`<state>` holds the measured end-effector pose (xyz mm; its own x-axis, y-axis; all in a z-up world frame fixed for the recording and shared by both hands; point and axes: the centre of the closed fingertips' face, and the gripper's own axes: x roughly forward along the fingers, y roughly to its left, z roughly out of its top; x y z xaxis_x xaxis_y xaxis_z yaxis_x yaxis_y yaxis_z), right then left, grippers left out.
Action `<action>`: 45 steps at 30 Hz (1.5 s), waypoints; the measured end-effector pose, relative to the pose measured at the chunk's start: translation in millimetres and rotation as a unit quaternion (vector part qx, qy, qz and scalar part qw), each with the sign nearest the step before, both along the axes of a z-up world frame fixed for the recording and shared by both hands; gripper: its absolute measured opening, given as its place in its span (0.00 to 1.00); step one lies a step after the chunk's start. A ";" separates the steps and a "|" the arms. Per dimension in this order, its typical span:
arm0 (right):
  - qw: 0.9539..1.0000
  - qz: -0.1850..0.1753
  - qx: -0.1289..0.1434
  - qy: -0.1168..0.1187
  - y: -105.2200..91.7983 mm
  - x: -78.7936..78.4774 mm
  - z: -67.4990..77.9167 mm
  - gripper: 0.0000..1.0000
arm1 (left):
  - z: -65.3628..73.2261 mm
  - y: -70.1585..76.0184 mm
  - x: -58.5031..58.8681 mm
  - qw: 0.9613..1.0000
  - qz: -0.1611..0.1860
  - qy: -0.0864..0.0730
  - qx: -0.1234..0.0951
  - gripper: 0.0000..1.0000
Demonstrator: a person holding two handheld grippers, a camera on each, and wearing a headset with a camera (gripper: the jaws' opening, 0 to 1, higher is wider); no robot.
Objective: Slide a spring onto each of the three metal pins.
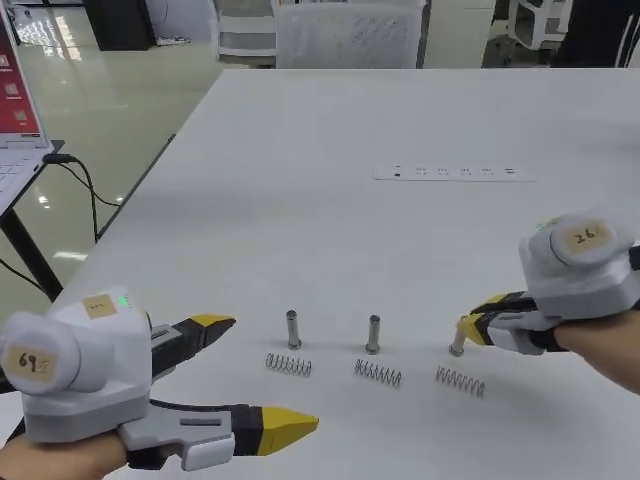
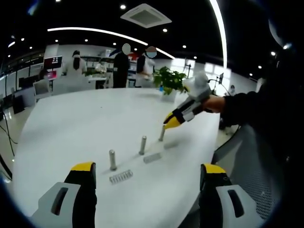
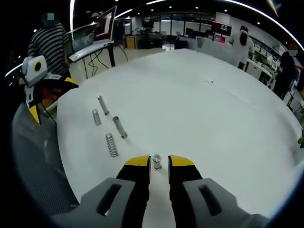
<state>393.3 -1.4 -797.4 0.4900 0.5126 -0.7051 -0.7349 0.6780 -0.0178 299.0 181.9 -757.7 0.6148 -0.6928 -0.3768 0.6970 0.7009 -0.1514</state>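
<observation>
Three short metal pins stand upright in a row near the table's front: left pin [image 1: 293, 328], middle pin [image 1: 373, 334], right pin [image 1: 458, 342]. A spring lies flat in front of each: left spring [image 1: 289, 365], middle spring [image 1: 378, 373], right spring [image 1: 460, 381]. My right gripper [image 1: 468, 331] reaches in from the right, its yellow tips closed narrowly around the right pin [image 3: 156, 162]. Left of the row and clear of it, my left gripper [image 1: 255, 375] hangs wide open with nothing in it; from it I see the left pin [image 2: 112, 159] and left spring [image 2: 121, 176].
A white power strip [image 1: 450, 172] lies farther back on the white table [image 1: 330, 230]. A laptop [image 1: 15, 100] sits on a side stand to the left, with cables hanging. Chairs [image 1: 350, 35] stand beyond the far edge. People stand in the background.
</observation>
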 end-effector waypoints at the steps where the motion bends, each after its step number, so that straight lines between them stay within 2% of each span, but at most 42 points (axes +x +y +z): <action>1: 1.000 0.000 0.000 -0.005 -2.1 -0.4 4.2 0.12 | 0.1 -0.2 0.0 1.000 0.000 0.000 0.000 0.87; 4: 1.000 -0.005 0.006 -0.012 -7.9 -1.2 12.0 0.12 | 0.5 -1.0 -0.4 1.000 -0.002 0.000 -0.001 0.87; 7: 1.000 -0.007 0.011 -0.008 -13.0 -4.4 12.4 0.13 | 0.4 -1.3 -0.7 1.000 -0.003 0.000 -0.001 0.87; 12: 0.999 0.023 -0.002 0.021 -15.2 -24.7 -4.4 0.14 | 0.1 -1.9 -1.1 1.000 -0.005 0.001 0.000 0.87; 15: 0.998 0.057 -0.016 0.037 -12.8 -37.4 -19.5 0.14 | 0.1 -2.3 -1.2 1.000 -0.006 0.002 0.000 0.87; 18: 0.996 0.075 -0.022 0.049 -9.2 -45.8 -28.4 0.15 | -0.2 -2.0 -1.1 1.000 -0.006 0.003 0.000 0.87; 21: 0.993 0.098 -0.040 0.047 -7.8 -48.2 -38.4 0.17 | -0.2 -1.7 -0.9 1.000 -0.006 0.003 0.000 0.87; 26: 0.992 0.108 -0.047 0.053 -7.4 -47.9 -47.1 0.16 | -1.0 -0.1 -0.4 1.000 -0.006 0.004 0.001 0.87; 34: 0.987 0.133 -0.072 0.056 -8.3 -49.3 -57.5 0.15 | -2.5 -0.4 -1.2 1.000 -0.008 0.006 0.002 0.86; 40: 0.985 0.139 -0.081 0.065 -6.2 -48.8 -66.6 0.13 | -2.5 0.0 -0.9 1.000 -0.009 0.006 0.000 0.86; 45: 0.985 0.139 -0.084 0.063 -6.4 -47.8 -66.5 0.10 | -2.1 -0.2 -1.4 1.000 -0.009 0.006 0.000 0.85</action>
<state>345.5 -7.8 -863.9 0.2507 0.4861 -0.8372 -0.8952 0.4455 -0.0094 297.6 181.7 -759.8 0.5976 -0.7042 -0.3833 0.7080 0.6879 -0.1599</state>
